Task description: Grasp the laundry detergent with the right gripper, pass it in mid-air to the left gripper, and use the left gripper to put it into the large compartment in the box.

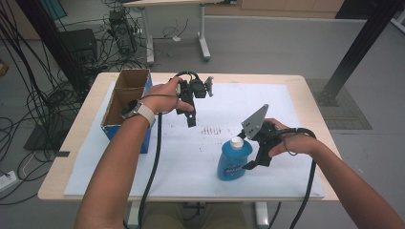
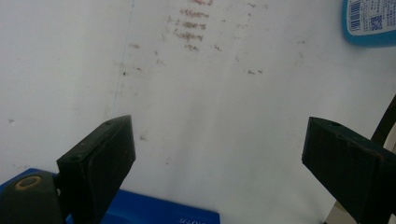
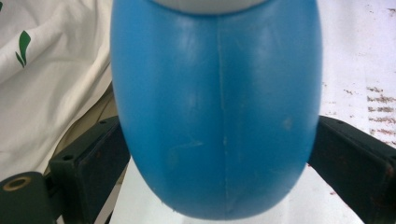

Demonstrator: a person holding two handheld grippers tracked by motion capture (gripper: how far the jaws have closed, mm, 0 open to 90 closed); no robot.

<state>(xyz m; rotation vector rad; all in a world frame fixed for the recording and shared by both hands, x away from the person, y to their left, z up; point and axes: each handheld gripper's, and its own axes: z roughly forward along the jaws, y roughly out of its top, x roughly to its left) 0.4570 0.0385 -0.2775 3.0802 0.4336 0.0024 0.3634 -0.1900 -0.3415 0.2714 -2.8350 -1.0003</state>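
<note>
While the right gripper [image 1: 252, 162] sits low near the table's front edge, its two black jaws bracket the blue bottle [image 1: 234, 160] — in the right gripper view each jaw lies against a flank of the bottle's [image 3: 217, 112] rounded body, so the grip looks clamped on it. That bottle stands upright on the white paper sheet [image 1: 296, 119], right of the table's middle, with a white cap [image 1: 236, 141] on top and a label on its front. On the gripper's back, a grey three-cornered plate [image 1: 255, 122] tilts up, and a cable trails off toward the front edge.

Farther left, the left gripper [image 1: 191, 119] hangs above the sheet with jaws spread wide and nothing between them — its own view looks down on bare, smudged paper [image 2: 210, 93]. Beside that hand, an open cardboard box [image 1: 125, 93] with blue sides rests along the table's [image 1: 76, 138] left edge.
</note>
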